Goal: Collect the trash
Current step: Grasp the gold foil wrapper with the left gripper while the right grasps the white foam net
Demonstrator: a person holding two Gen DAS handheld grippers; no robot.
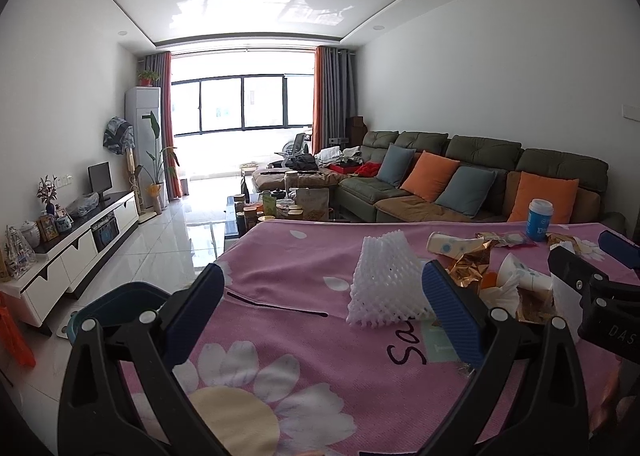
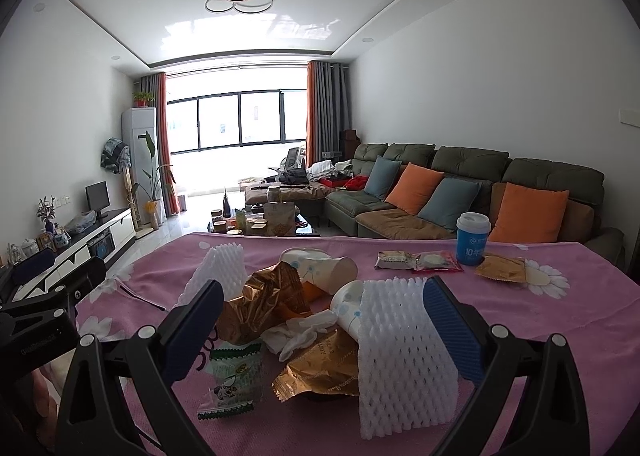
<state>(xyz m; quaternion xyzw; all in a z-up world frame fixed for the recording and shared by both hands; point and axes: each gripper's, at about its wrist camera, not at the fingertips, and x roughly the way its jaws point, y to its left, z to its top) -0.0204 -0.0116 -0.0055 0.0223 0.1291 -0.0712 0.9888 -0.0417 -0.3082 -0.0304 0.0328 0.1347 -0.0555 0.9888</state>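
Trash lies on a pink flowered cloth [image 1: 304,336]. A white foam net [image 1: 386,280] lies just ahead of my left gripper [image 1: 324,312], which is open and empty above the cloth. My right gripper [image 2: 324,320] is open over a pile: a second foam net [image 2: 404,356], gold wrappers [image 2: 260,300], paper cups [image 2: 320,268], a crumpled tissue [image 2: 300,332] and a green wrapper [image 2: 232,380]. The first foam net also shows in the right wrist view [image 2: 218,268]. The right gripper shows at the right edge of the left wrist view [image 1: 592,280].
A blue cup with a white lid [image 2: 473,239] stands at the table's far side beside flat snack packets [image 2: 416,260]. A teal bin [image 1: 116,308] stands on the floor left of the table. A sofa [image 2: 460,192] and a cluttered coffee table [image 2: 260,222] lie beyond.
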